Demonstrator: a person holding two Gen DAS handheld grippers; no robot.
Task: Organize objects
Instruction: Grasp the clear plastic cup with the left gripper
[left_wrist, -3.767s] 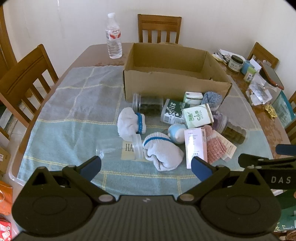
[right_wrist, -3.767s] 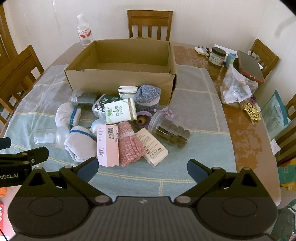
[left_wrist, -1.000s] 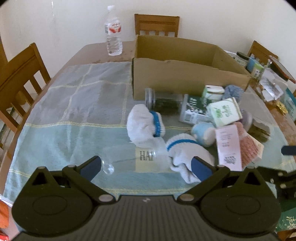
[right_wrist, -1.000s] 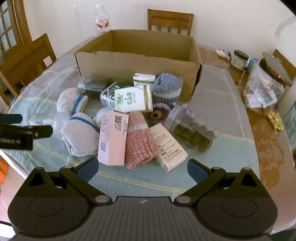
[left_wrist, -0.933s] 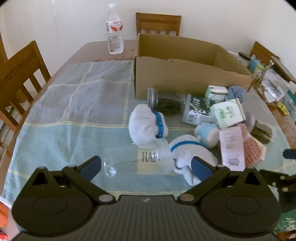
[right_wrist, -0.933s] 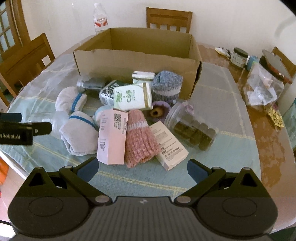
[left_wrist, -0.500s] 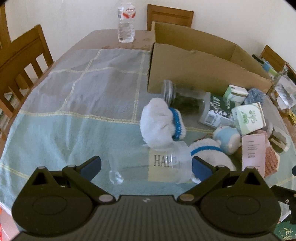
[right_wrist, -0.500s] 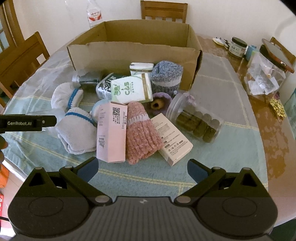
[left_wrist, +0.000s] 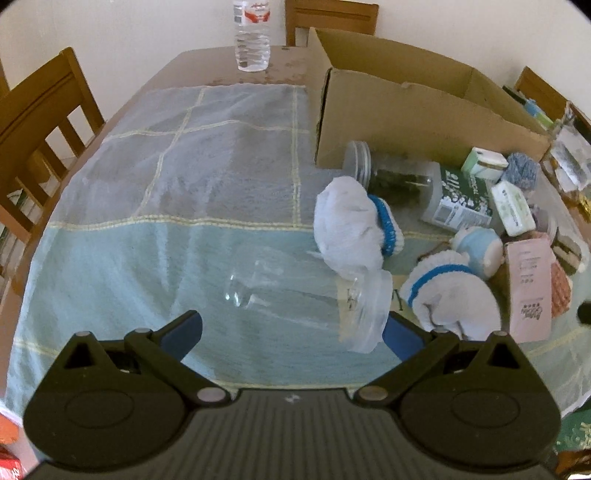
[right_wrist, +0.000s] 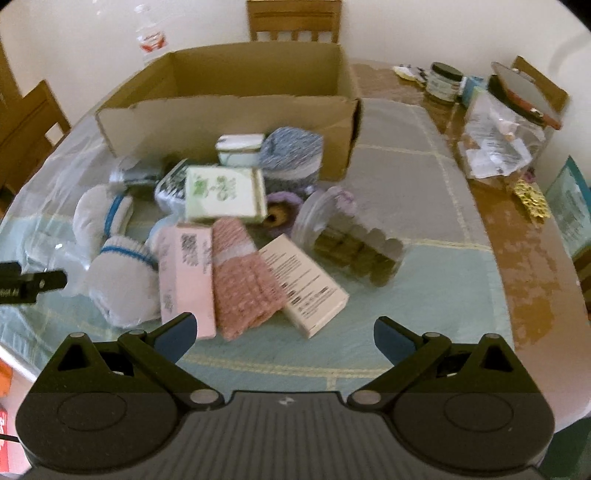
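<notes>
Clear jar (left_wrist: 306, 291), lying sideways between wide-open, empty left tool (left_wrist: 291, 328): may be rolled away if clipped.

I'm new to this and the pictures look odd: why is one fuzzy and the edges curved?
Right wrist view: motion blur smears the pink box and cardboard box. Left wrist view: sharper, though the clear jar is hard to make out. Both: fisheye lenses bend the edges and darken the corners.

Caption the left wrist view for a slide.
Open left gripper closing in on a clear jar lying on the cloth, socks and cardboard box beyond.
</notes>
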